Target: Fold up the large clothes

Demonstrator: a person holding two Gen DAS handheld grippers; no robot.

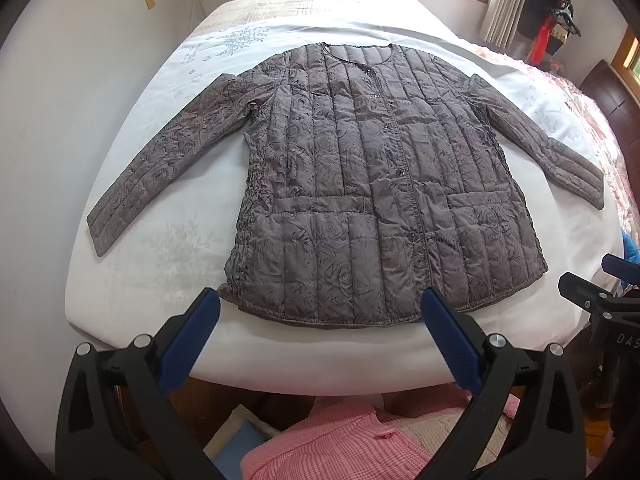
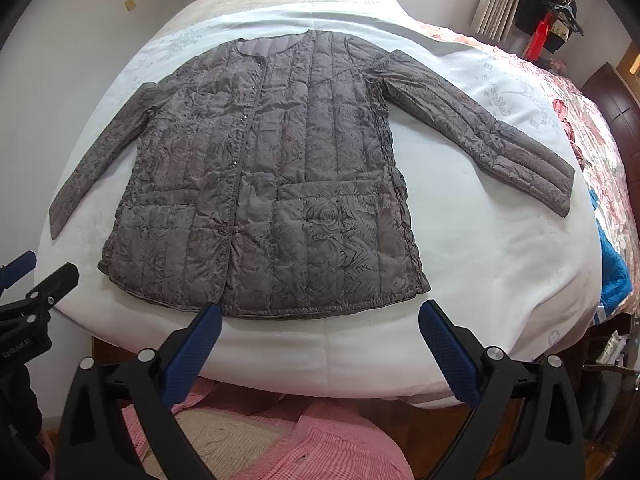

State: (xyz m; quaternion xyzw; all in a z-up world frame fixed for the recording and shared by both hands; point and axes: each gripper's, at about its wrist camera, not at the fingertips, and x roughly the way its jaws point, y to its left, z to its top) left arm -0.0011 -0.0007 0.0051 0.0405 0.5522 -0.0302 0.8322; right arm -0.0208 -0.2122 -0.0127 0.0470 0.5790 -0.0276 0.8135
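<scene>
A grey quilted jacket (image 1: 360, 184) with a rose pattern lies flat and buttoned on the white bed (image 1: 168, 256), collar away from me, both sleeves spread out to the sides. In the right wrist view the same jacket (image 2: 272, 184) fills the middle of the bed (image 2: 480, 248). My left gripper (image 1: 320, 312) hovers open over the jacket's near hem with nothing between its blue pads. My right gripper (image 2: 320, 316) is open too, above the hem's right half and holding nothing. Each gripper shows at the edge of the other's view.
A floral pink quilt (image 1: 600, 128) and a blue cloth (image 2: 612, 264) lie along the bed's right side. A dark wooden headboard (image 2: 612, 104) stands at the far right. Pink checked fabric (image 1: 340, 440) and a beige mat (image 2: 216, 436) are below the bed's near edge. A white wall (image 1: 60, 120) borders the left.
</scene>
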